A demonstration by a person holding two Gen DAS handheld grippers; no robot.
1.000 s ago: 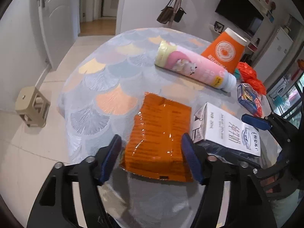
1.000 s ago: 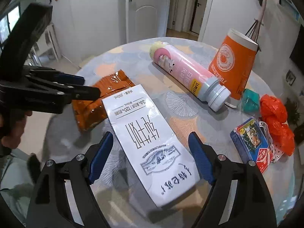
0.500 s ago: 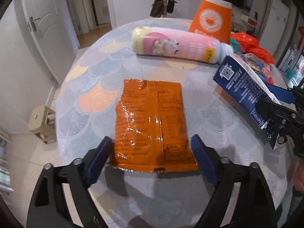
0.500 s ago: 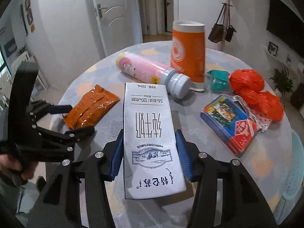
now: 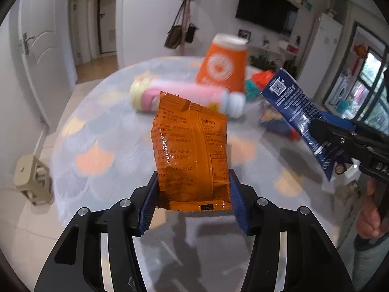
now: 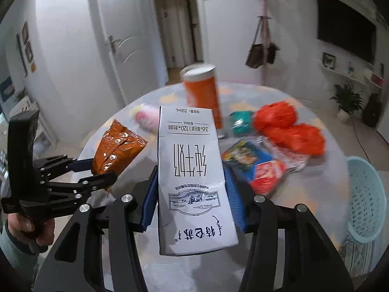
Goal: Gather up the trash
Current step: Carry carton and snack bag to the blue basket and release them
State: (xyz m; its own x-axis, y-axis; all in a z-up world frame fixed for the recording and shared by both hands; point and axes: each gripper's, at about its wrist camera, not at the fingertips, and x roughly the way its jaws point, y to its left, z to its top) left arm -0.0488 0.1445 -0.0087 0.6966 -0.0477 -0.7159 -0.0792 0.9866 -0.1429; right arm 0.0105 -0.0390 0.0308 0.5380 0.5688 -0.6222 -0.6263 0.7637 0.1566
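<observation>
My left gripper [image 5: 193, 194] is shut on an orange snack packet [image 5: 189, 146] and holds it lifted above the round table [image 5: 109, 126]. The packet also shows in the right wrist view [image 6: 116, 150], clamped in the left gripper [image 6: 97, 170]. My right gripper [image 6: 190, 189] is shut on a white and blue milk carton [image 6: 192, 170], held up off the table. The carton shows in the left wrist view [image 5: 299, 114] at the right, tilted.
On the table lie a pink bottle [image 5: 175, 95], an upright orange cup [image 5: 223, 65], orange plastic bags [image 6: 289, 129], a teal item [image 6: 240, 121] and a blue and red packet [image 6: 255, 168]. A light blue basket [image 6: 364, 197] stands at the right. A beige stool [image 5: 31, 180] sits on the floor.
The left gripper closed on the orange packet and lifted it off the table. The right gripper closed on the milk carton and raised it higher.
</observation>
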